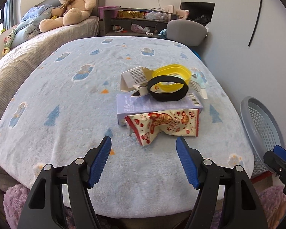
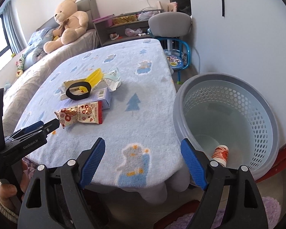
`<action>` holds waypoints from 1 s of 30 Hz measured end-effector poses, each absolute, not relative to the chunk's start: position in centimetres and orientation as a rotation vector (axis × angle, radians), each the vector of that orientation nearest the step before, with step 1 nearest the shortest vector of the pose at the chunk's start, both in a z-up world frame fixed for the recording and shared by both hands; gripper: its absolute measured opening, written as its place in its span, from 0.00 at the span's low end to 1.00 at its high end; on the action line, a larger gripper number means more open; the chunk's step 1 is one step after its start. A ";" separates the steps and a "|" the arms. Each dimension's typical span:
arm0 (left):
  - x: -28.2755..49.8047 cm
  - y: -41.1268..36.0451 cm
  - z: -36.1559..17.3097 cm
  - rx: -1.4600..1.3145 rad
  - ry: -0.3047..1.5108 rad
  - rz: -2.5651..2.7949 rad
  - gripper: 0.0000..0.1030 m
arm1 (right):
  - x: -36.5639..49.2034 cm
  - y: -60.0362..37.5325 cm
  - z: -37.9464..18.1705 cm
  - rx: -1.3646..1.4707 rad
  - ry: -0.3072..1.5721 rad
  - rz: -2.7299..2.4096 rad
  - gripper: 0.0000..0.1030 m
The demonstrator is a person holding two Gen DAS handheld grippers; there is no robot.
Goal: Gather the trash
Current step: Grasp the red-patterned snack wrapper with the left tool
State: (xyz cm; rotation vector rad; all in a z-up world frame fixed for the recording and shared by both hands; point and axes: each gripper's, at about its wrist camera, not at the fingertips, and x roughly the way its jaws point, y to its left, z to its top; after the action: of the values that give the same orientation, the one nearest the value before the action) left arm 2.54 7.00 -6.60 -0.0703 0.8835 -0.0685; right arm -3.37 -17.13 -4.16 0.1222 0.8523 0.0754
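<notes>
A crumpled red-and-cream snack wrapper (image 1: 162, 126) lies on the blue blanket-covered table (image 1: 66, 99), against a lilac box (image 1: 154, 105). On and behind the box are a black band (image 1: 167, 88), a yellow plastic lid (image 1: 171, 74) and a torn white carton (image 1: 133, 78). My left gripper (image 1: 143, 140) stands open just short of the wrapper, not touching it. In the right wrist view the wrapper (image 2: 82, 115) lies by the left gripper (image 2: 49, 126). My right gripper (image 2: 142, 141) is open and empty over the table's near corner, beside a grey perforated basket (image 2: 257, 103) that holds a red-and-white cup (image 2: 221, 153).
A bed with a large teddy bear (image 1: 72, 5) runs along the left. A cluttered grey shelf (image 1: 135, 22) and a grey chair (image 1: 186, 32) stand behind the table. A small blue child's chair (image 2: 177, 57) sits by the wall. A purple rug (image 1: 15, 206) lies below.
</notes>
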 end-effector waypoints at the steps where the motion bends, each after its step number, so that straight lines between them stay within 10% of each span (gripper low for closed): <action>1: 2.7 7.2 -6.8 -0.072 0.887 -0.066 0.66 | -3.3 -16.7 -4.3 0.117 0.856 0.079 0.78; 19: 5.9 7.9 -9.7 -0.101 0.912 -0.066 0.65 | -2.5 -14.5 -5.5 0.077 0.892 0.096 0.78; 30: 5.8 8.0 -9.7 -0.134 0.919 -0.111 0.23 | -1.7 -14.2 -6.1 0.074 0.905 0.103 0.78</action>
State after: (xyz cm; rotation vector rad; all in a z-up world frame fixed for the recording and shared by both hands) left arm 5.77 8.01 -9.65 -0.1337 0.9186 -0.1112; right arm -1.73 -14.18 -6.14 0.0742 0.9049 0.1025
